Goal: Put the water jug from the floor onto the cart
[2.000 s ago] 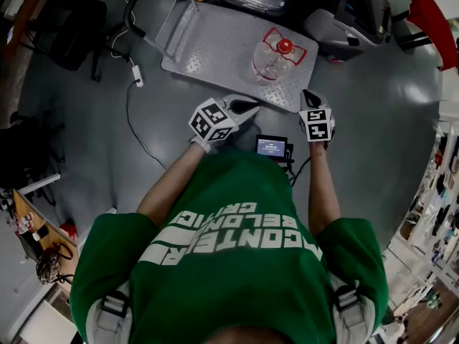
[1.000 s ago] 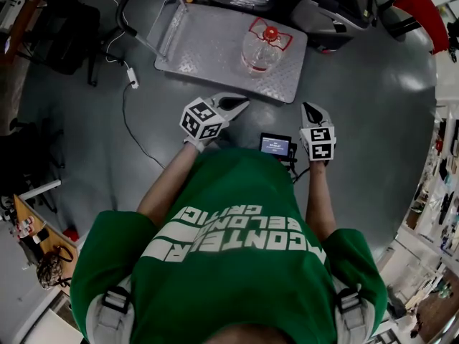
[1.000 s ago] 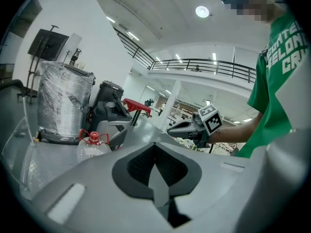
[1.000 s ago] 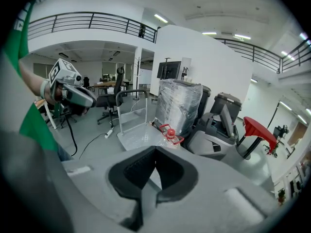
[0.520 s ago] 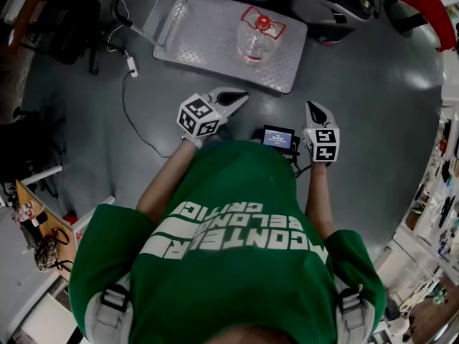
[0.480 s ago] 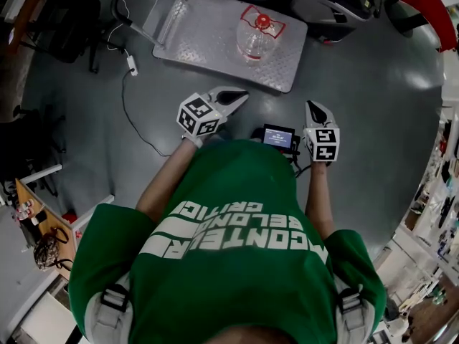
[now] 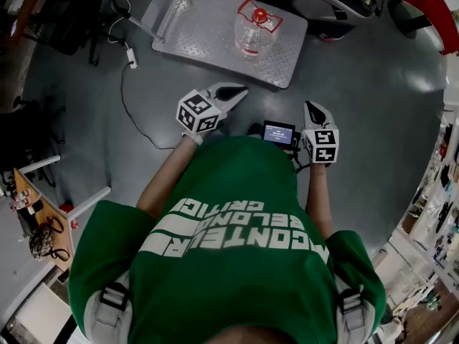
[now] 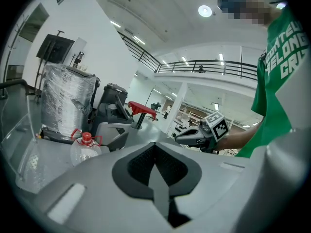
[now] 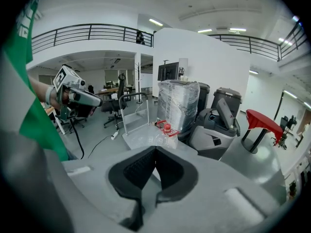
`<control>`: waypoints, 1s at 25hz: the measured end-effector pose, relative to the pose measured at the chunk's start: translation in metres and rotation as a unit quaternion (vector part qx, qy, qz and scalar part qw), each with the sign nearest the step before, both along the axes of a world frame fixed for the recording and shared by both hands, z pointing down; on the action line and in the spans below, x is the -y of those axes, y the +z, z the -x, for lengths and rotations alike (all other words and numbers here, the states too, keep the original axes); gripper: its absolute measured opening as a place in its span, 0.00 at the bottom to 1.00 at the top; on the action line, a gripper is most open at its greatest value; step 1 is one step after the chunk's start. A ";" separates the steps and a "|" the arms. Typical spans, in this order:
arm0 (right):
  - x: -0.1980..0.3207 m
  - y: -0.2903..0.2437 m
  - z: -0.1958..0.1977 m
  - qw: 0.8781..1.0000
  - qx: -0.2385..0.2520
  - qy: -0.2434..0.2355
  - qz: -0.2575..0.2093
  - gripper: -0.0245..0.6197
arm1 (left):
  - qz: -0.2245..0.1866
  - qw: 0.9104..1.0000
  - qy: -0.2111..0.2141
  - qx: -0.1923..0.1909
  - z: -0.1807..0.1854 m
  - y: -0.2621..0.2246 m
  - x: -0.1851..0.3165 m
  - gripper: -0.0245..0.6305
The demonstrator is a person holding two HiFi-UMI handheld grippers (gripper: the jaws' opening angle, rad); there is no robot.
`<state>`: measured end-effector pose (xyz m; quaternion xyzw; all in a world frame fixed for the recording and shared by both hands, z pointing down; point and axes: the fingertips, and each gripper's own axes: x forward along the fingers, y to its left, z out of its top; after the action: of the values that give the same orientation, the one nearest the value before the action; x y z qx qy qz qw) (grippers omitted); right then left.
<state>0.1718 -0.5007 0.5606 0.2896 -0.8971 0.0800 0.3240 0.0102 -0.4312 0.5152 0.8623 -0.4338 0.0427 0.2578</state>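
The clear, red-capped plastic water jug [image 7: 252, 31] stood on the grey metal platform cart [image 7: 204, 38]. The left gripper [image 7: 233, 90] and right gripper [image 7: 310, 107], both closed and empty, needed only to avoid nudging it.

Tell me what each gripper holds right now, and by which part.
Nothing. The left gripper and right gripper are both shut and empty; the water jug stands on the cart, apart from both.
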 end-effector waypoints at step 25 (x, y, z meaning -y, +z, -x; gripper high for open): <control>-0.003 0.006 0.001 1.000 -0.009 -0.018 0.008 0.03 | -0.001 1.000 -0.002 0.000 -0.006 0.000 -0.001 0.05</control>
<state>0.1710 -0.4974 0.5661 0.2719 -0.8986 0.0787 0.3352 0.0160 -0.4302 0.5149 0.8617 -0.4354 0.0424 0.2572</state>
